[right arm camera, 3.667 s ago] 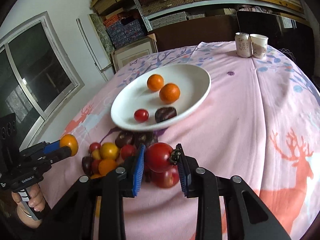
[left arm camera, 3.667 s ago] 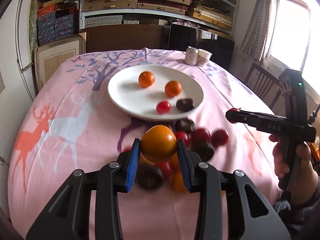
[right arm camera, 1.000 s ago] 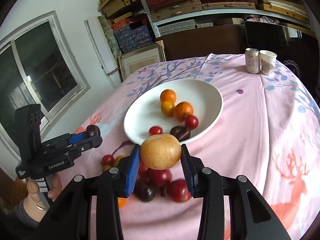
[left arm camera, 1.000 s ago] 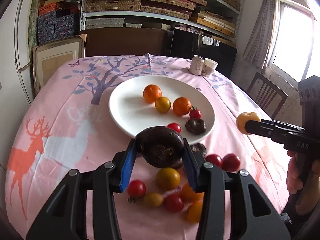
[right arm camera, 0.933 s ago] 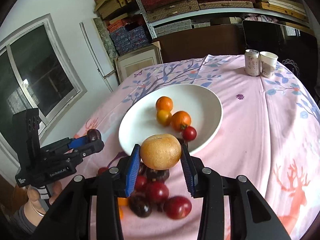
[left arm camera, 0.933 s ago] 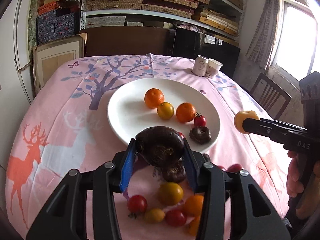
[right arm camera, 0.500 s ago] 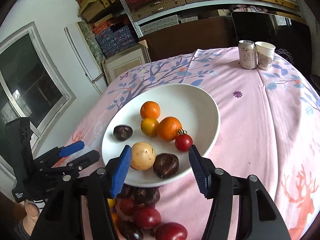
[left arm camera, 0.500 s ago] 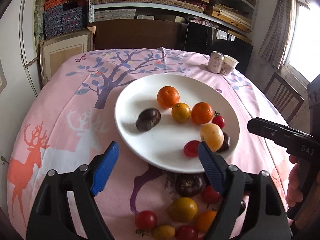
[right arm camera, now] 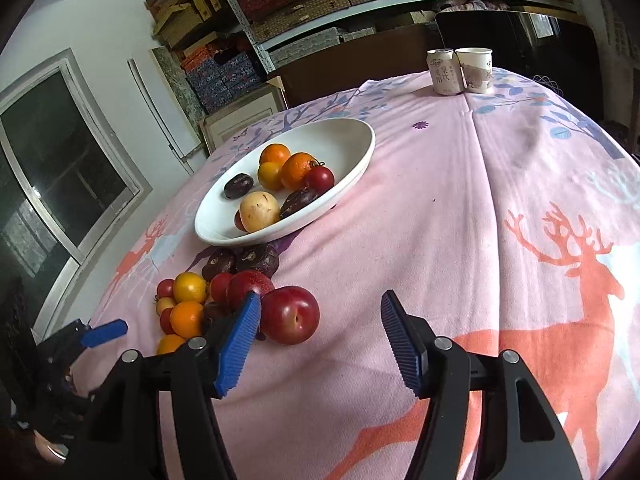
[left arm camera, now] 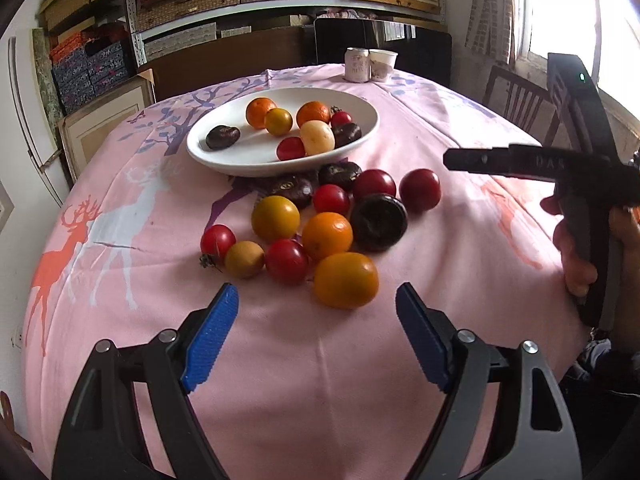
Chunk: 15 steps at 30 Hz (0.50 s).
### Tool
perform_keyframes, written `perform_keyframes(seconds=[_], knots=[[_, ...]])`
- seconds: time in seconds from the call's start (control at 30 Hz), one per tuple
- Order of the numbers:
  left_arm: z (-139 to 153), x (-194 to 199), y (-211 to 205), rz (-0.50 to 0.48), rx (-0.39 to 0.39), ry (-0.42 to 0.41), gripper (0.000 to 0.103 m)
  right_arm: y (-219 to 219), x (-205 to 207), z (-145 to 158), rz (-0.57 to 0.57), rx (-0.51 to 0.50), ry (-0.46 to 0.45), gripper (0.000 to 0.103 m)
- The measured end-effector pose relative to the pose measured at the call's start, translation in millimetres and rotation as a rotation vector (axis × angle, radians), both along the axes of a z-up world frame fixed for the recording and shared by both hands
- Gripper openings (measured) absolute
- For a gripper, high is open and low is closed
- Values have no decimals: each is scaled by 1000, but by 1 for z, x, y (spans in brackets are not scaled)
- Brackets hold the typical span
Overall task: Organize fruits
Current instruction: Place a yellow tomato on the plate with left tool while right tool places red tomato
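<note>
**Both grippers empty above the loose fruit pile**

The left gripper (left arm camera: pixel 316 312) hovers over the near edge of the desk, its blue-padded fingers (left arm camera: pixel 210 334) spread wide and holding nothing. Just ahead of it lies a large orange fruit (left arm camera: pixel 346 280) at the front of a loose cluster of red, yellow, orange and dark purple fruits (left arm camera: pixel 320 216) on the pink deer-print tablecloth (left arm camera: pixel 120 240).

The right gripper (right arm camera: pixel 320 340) also has its fingers released and empty. A round red plum (right arm camera: pixel 290 314) sits just beside its left blue finger (right arm camera: pixel 236 344), at the right edge of the same cluster.

Behind the pile stands a shallow white oval plate (left arm camera: pixel 224 156), touching or nearly touching two dark fruits at its near rim. On the plate lie two oranges, a small yellow fruit, two red tomatoes, two dark purple fruits and a pale yellow round fruit (left arm camera: pixel 317 137), one dark purple fruit (left arm camera: pixel 223 137) resting apart on the left side.

At the far end of the desk a white drinks can (right arm camera: pixel 442 71) and a paper cup (right arm camera: pixel 476 69) stand side by side.
</note>
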State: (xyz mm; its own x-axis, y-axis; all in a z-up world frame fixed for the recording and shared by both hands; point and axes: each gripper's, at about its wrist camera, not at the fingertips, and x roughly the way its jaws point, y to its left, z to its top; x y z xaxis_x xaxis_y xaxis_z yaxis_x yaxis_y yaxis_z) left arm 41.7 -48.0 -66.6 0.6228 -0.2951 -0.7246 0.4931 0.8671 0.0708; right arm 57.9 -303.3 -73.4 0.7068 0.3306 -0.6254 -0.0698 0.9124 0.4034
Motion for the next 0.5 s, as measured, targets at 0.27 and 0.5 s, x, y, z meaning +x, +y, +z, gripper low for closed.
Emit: perform_keyframes(seconds=[0.27, 0.5], knots=[[-23, 17, -30, 21, 45, 70, 44, -6, -4, -1, -10, 42, -12, 63], [-11, 8, -20, 8, -45, 6, 44, 13, -2, 0, 94, -22, -6, 63]])
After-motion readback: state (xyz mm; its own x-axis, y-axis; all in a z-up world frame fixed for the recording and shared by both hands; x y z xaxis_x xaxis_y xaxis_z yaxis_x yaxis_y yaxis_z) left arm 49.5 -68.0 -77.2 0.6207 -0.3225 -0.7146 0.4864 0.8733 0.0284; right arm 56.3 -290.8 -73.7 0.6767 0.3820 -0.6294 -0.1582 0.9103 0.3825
